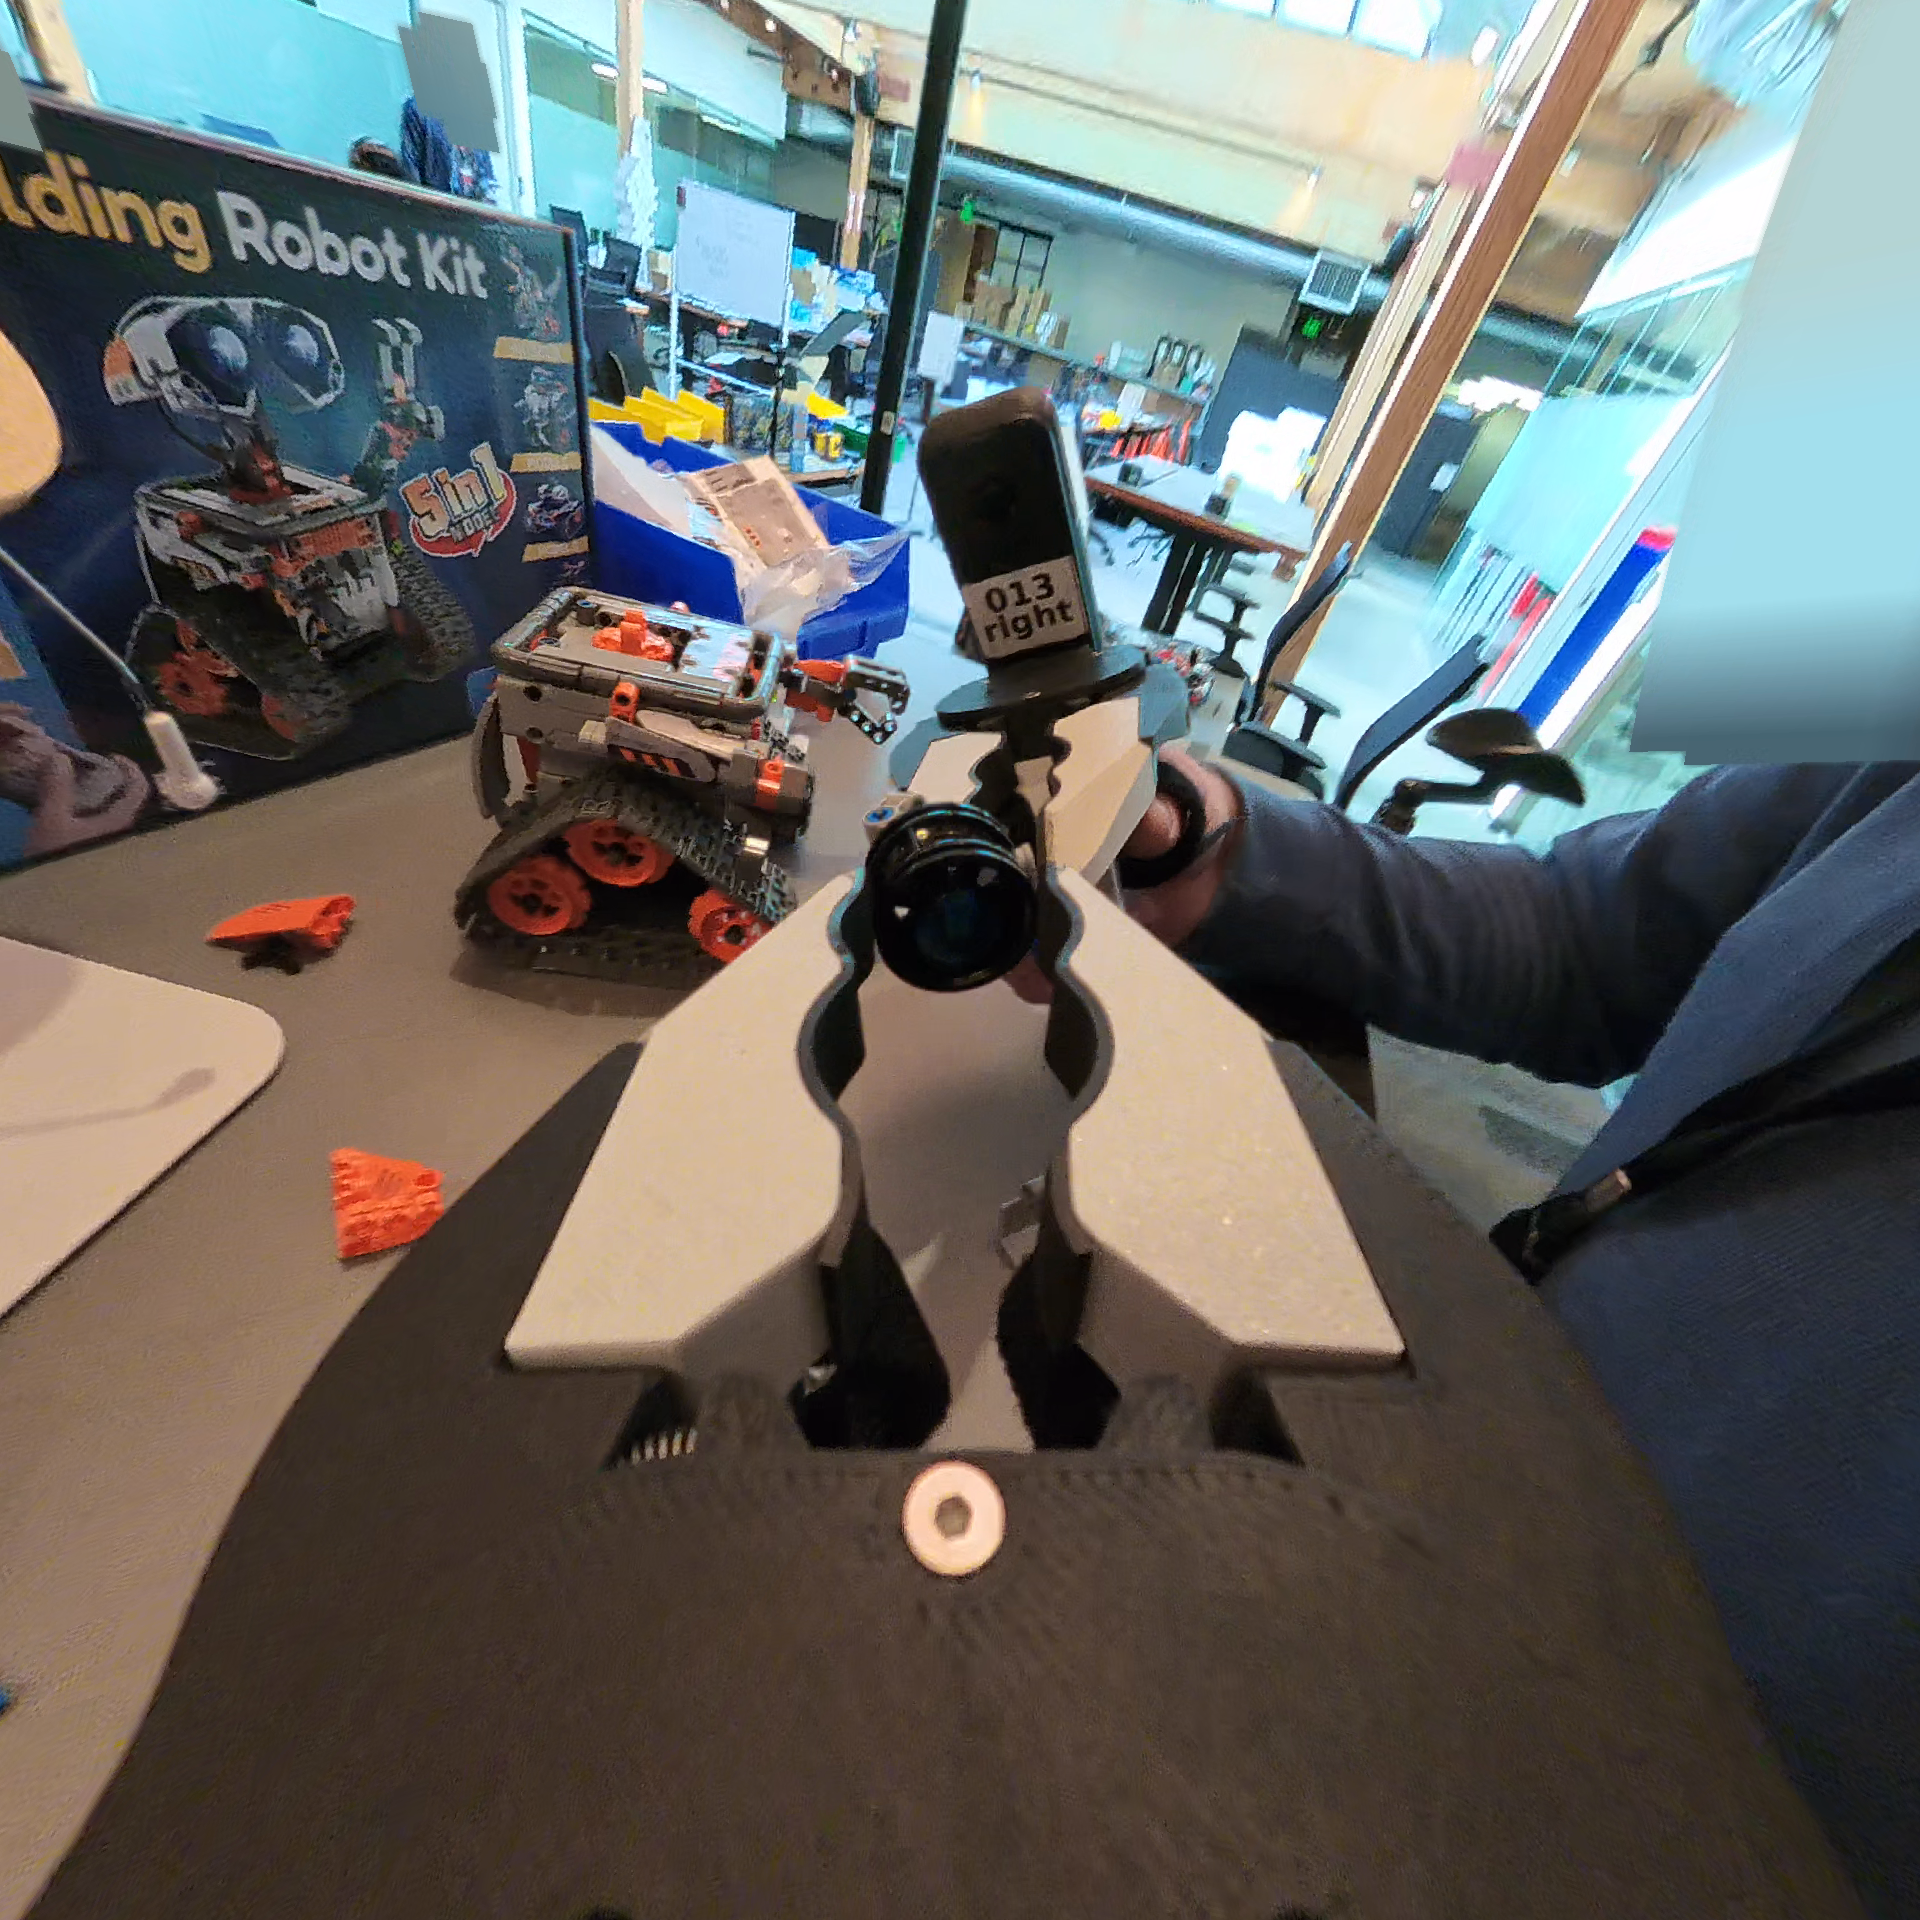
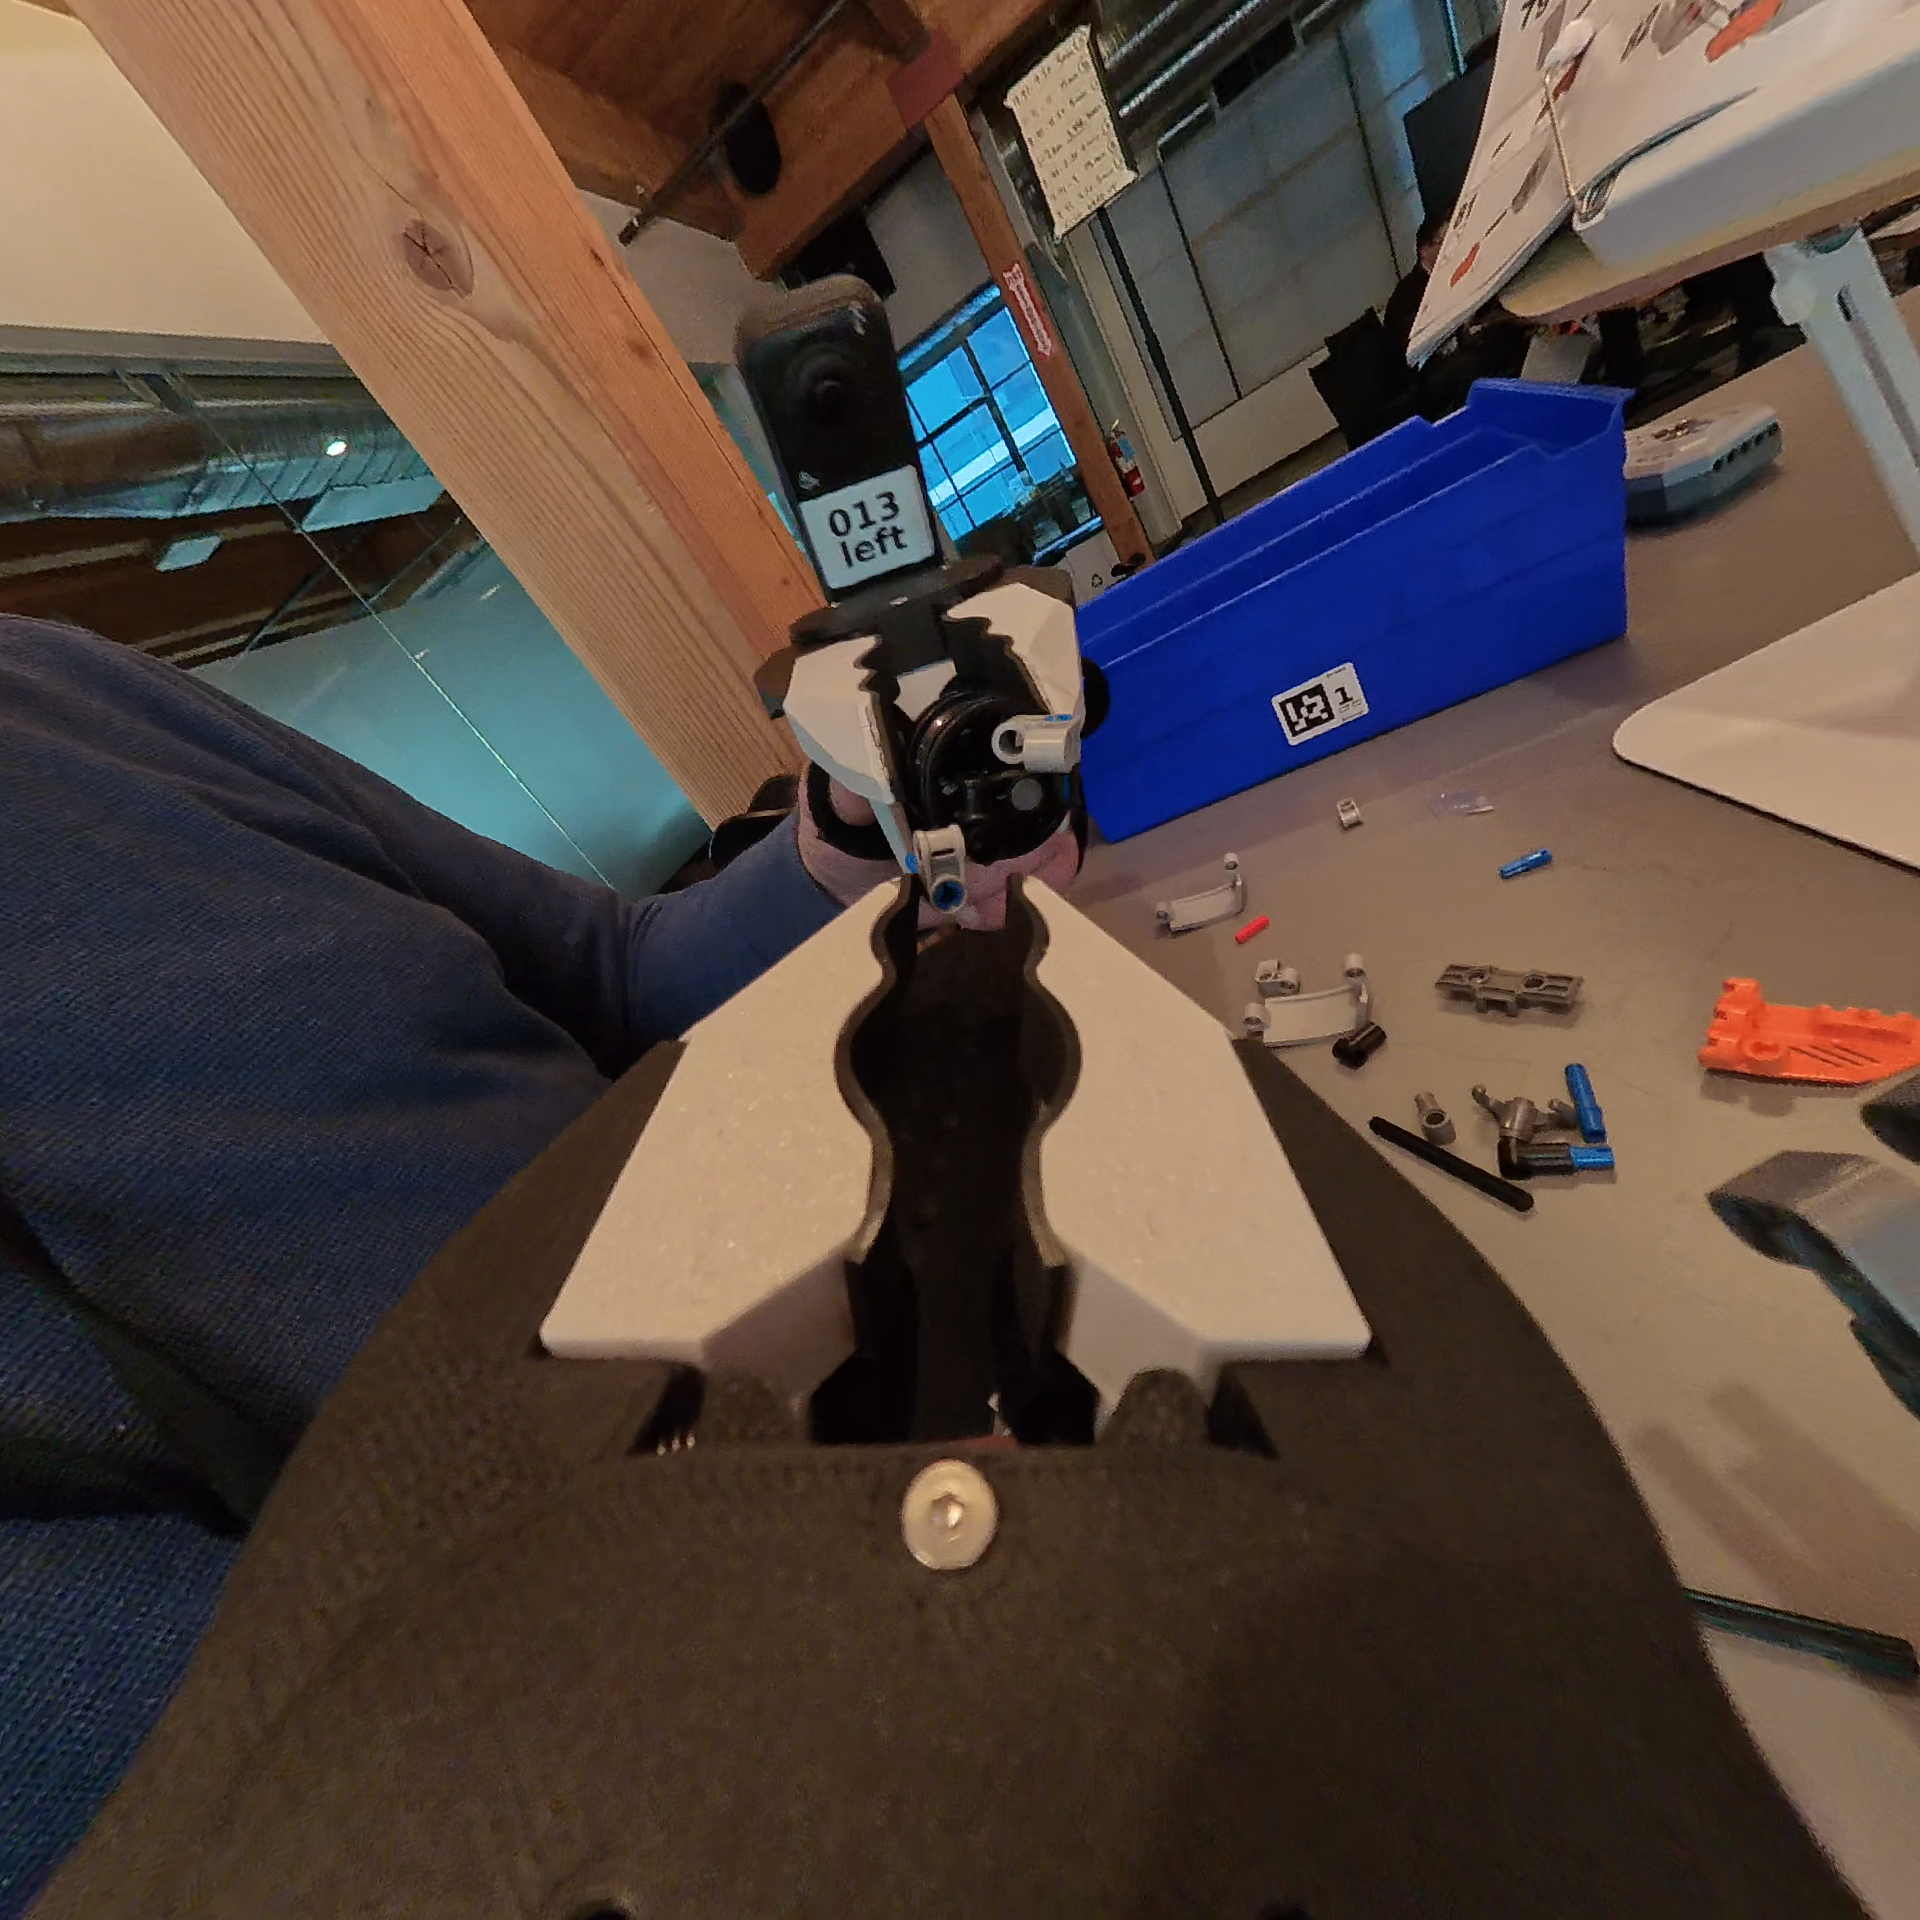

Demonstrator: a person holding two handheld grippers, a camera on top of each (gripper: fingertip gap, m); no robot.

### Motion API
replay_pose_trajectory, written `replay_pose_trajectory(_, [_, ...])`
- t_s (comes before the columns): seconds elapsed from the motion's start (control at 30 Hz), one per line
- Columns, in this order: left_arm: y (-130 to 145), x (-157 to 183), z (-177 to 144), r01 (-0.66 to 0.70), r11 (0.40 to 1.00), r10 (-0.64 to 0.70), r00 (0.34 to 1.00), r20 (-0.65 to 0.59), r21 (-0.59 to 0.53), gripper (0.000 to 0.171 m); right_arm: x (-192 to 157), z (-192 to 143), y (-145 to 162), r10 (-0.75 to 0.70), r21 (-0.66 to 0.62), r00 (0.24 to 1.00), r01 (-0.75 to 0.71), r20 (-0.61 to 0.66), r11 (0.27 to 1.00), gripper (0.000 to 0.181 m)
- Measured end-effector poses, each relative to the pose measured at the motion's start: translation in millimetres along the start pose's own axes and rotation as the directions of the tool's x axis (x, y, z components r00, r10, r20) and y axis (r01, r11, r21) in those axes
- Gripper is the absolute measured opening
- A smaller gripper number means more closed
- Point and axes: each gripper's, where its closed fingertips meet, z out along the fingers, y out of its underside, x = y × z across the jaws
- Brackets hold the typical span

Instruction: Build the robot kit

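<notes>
While two orange panels [image 1: 281,920] lie loose, both claws apparently pinch one black eyepiece [image 1: 951,914].

An open workshop — timber posts [image 2: 488,343], glass partitions [image 2: 343,623], grey table [image 1: 416,1049], black office chairs [image 1: 1299,665] beyond.

You see printed lettering on the dark blue box [image 1: 312,436]; a white sticker [image 1: 1027,611] on each black camera [image 1: 992,488]; a coded label [image 2: 1317,704] on the blue bin [image 2: 1434,561].
</notes>
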Motion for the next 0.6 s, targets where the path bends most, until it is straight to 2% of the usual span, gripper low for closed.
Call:
replay_pose_trajectory(0.13, [1.6, 0.3, 0.1, 0.006, 1.000, -0.005, 1.000, -0.022, 0.017, 0.028, -4.7, 0.9, -2.0, -0.003, 0.014, 1.000, 0.003, 0.024, 1.000, 0.009])
replay_pose_trajectory(0.2, [1.8, -0.9, 0.0, -0.004, 1.000, 0.004, 1.000, -0.012, 0.014, 0.028, -5.6, 0.7, -1.8, 0.003, 0.015, 0.999, -0.004, 0.033, 1.000, 0.015])
replay_pose_trajectory(0.33, [1.7, 0.3, -0.1, -0.027, 1.000, 0.027, 1.000, -0.016, -0.005, 0.028, -6.9, 0.3, -3.4, 0.012, 0.028, 0.999, -0.014, 0.048, 1.000, 0.014])
replay_pose_trajectory(0.4, [0.4, 1.7, -0.5, -0.026, 1.000, 0.026, 0.999, -0.027, -0.004, 0.028, -6.4, 1.3, -2.8, 0.004, 0.025, 0.999, -0.005, 0.040, 1.000, 0.007])
replay_pose_trajectory(0.6, [0.1, 2.5, -0.2, -0.022, 1.000, 0.022, 0.999, -0.034, 0.003, 0.029, -7.9, 0.3, -4.7, -0.019, 0.034, 0.999, 0.018, 0.035, 0.999, 0.006])
